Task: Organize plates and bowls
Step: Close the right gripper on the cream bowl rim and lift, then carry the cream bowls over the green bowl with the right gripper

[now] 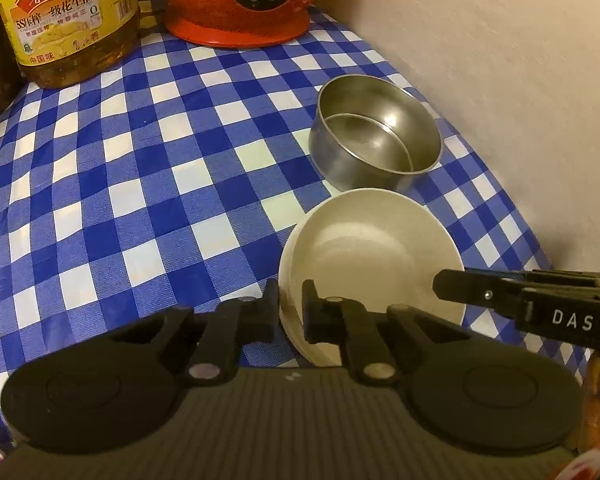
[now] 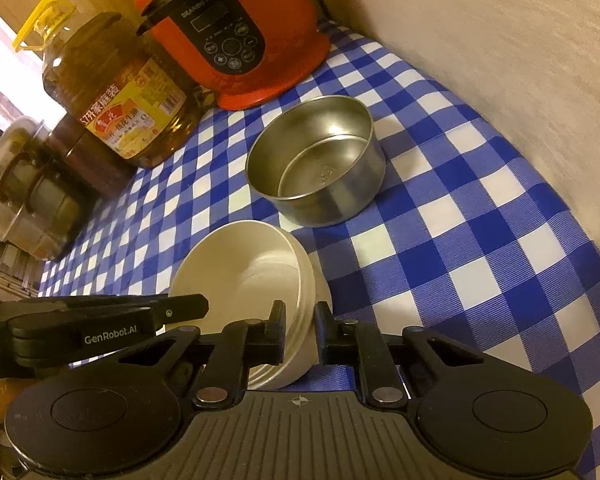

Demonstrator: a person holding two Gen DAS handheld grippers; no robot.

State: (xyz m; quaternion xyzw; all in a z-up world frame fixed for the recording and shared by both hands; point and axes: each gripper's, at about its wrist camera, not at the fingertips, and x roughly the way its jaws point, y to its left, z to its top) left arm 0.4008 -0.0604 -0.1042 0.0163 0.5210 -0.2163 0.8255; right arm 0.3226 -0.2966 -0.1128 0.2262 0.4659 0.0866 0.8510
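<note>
A white bowl (image 1: pixel 376 252) is held tilted just above the blue checked tablecloth (image 1: pixel 120 184). My left gripper (image 1: pixel 291 312) is shut on its left rim, one finger inside and one outside. My right gripper (image 2: pixel 300 334) is shut on the bowl's (image 2: pixel 240 268) right wall, and it shows from the side in the left wrist view (image 1: pixel 452 286). A steel bowl (image 1: pixel 376 132) stands upright and empty just beyond the white bowl; it also shows in the right wrist view (image 2: pixel 320 164).
A red electric cooker (image 2: pixel 236 28) and a big oil bottle (image 2: pixel 116 92) stand at the back. A steel pot with a lid (image 2: pixel 20 192) sits at the left. A beige wall (image 1: pixel 520 80) runs along the right side of the table.
</note>
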